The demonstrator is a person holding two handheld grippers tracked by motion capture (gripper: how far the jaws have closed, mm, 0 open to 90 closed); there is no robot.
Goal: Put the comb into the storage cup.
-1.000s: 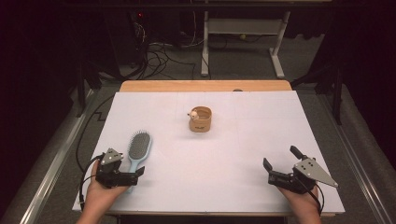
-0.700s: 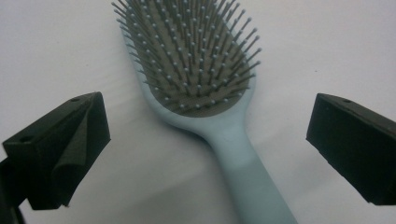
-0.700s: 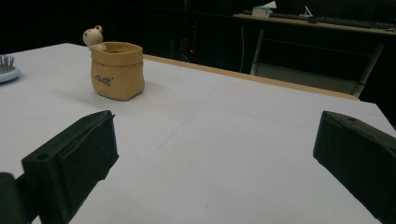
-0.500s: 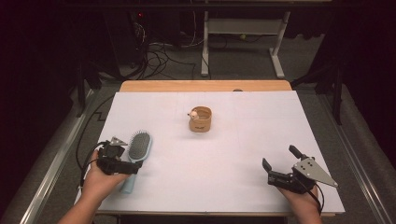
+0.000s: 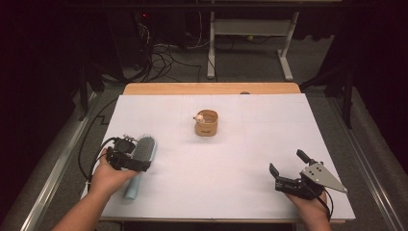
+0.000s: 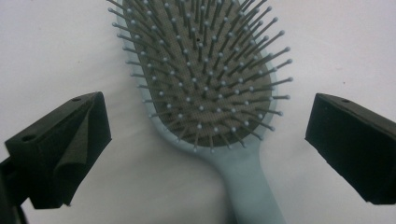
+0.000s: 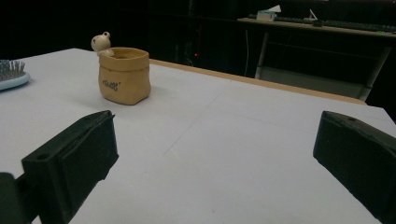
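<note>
Left gripper hovered over hairbrush at table's left edge, jaws wide, straddling head-handle junction. Right gripper idle, open. Risk: closing on bristles, brush tilting, slipping.

Hairbrush: pale blue body and handle, grey-brown pad, dark grey bristles tipped with lighter balls; at 9 o'clock on the table, whose cover is plain white with a light wood edge at 12 o'clock. Pot: tan, small dark lettering, cream figure on its rim. Left gripper, right gripper: black; the right carries a grey plate.
</note>
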